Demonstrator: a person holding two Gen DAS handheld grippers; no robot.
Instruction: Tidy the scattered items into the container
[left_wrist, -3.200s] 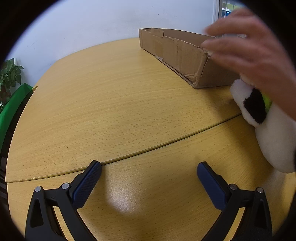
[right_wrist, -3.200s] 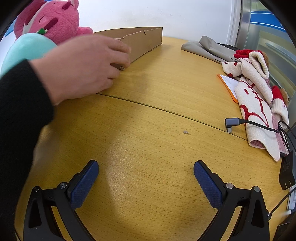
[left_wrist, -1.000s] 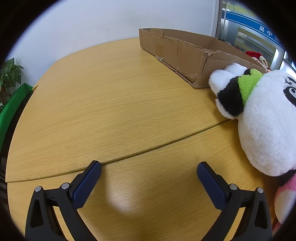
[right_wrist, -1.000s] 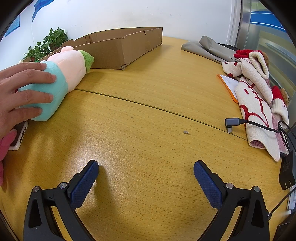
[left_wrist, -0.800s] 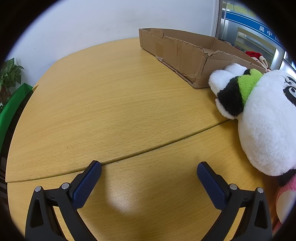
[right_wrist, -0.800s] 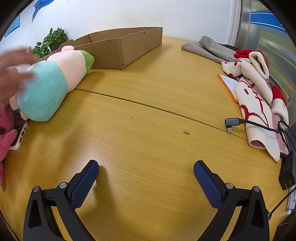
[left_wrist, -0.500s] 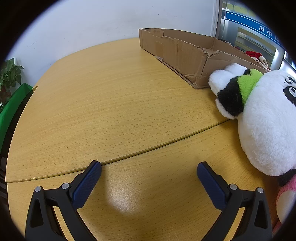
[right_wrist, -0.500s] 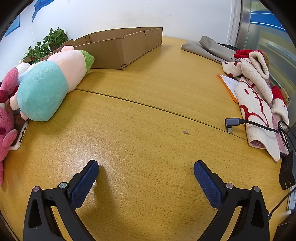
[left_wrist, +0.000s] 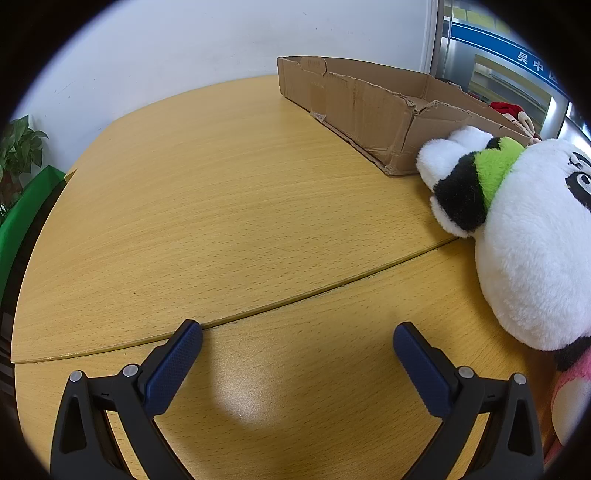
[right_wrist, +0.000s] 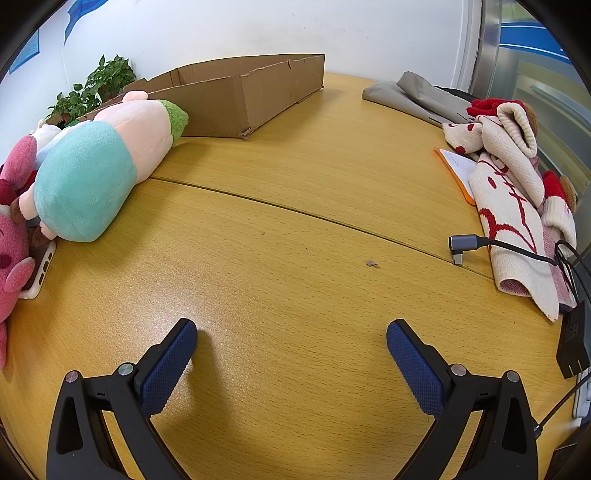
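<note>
Left claw (left_wrist: 297, 334) spread wide over bare wood surface (left_wrist: 221, 192), grasping nothing. To its right we note the cardboard box (left_wrist: 373, 105) at the far edge, a panda plush (left_wrist: 532, 251) lying just beside its near corner.

Right claw (right_wrist: 291, 332) likewise released and empty. At its left we log a pink plush (right_wrist: 11, 236), a teal-and-peach plush (right_wrist: 99, 166) near the box (right_wrist: 240, 99); at right, a knitted cloth (right_wrist: 509, 206) and cable plug (right_wrist: 461, 245).
</note>
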